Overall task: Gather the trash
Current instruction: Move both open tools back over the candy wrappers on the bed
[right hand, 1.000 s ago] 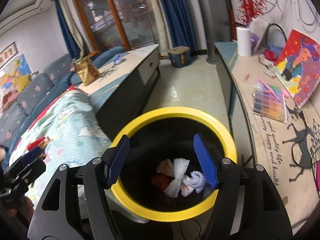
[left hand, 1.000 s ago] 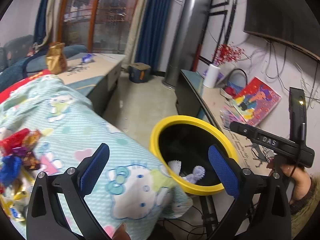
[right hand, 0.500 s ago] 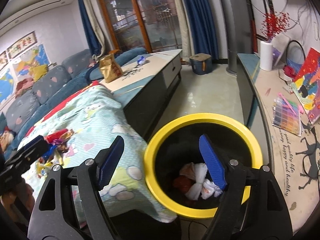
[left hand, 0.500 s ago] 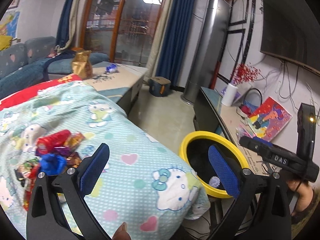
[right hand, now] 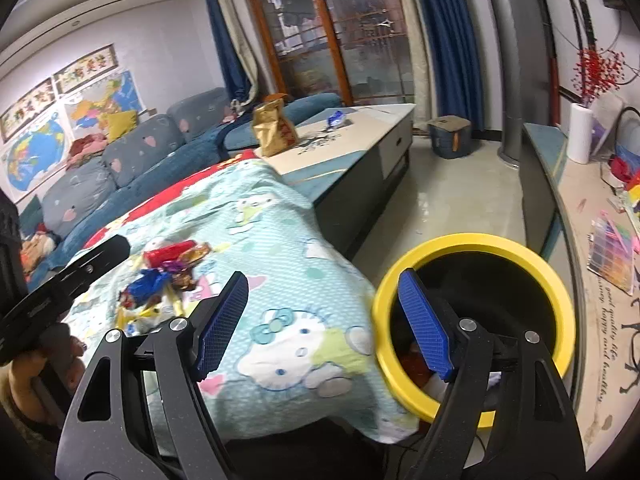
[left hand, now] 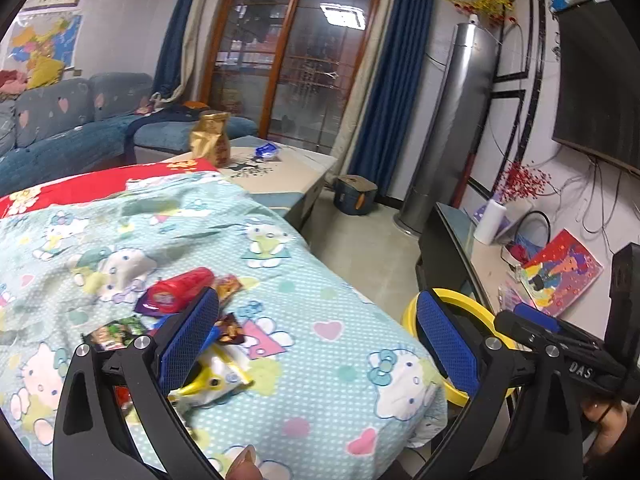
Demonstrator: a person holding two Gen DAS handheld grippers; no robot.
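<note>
A heap of snack wrappers (left hand: 188,320) lies on the blanket printed with cartoon cats (left hand: 320,340), which drapes over a low surface in the middle of the room. The longest piece in it, a red tube-shaped packet (left hand: 180,290), lies flat with its long axis running roughly from the sofa (left hand: 60,136) side toward the coffee table (left hand: 288,176), one end pointing at the table. Around it sit a blue foil wrapper (right hand: 146,282), brown and purple sweet wrappers, a green packet and a white-and-yellow bag (left hand: 212,380) nearest the blanket's front.

The left gripper (left hand: 316,344) hangs above the blanket, jaws spread wide with nothing between them; the heap is just under and beside its left finger, which hides part of it. The right gripper (right hand: 324,320) is off to the other side, likewise released and empty; its jaws have just widened. Its left finger is over the blanket and its right finger is over the mouth of the yellow-rimmed bin (right hand: 480,244). The wrappers lie well to its left, near the left gripper's tip.

The bin stands tight against the blanket's hanging corner, with crumpled white and red rubbish in the bottom. The blanket falls away at the bin side and at the front. Between the coffee table and the long TV bench (right hand: 576,208) the tiled floor is open.
</note>
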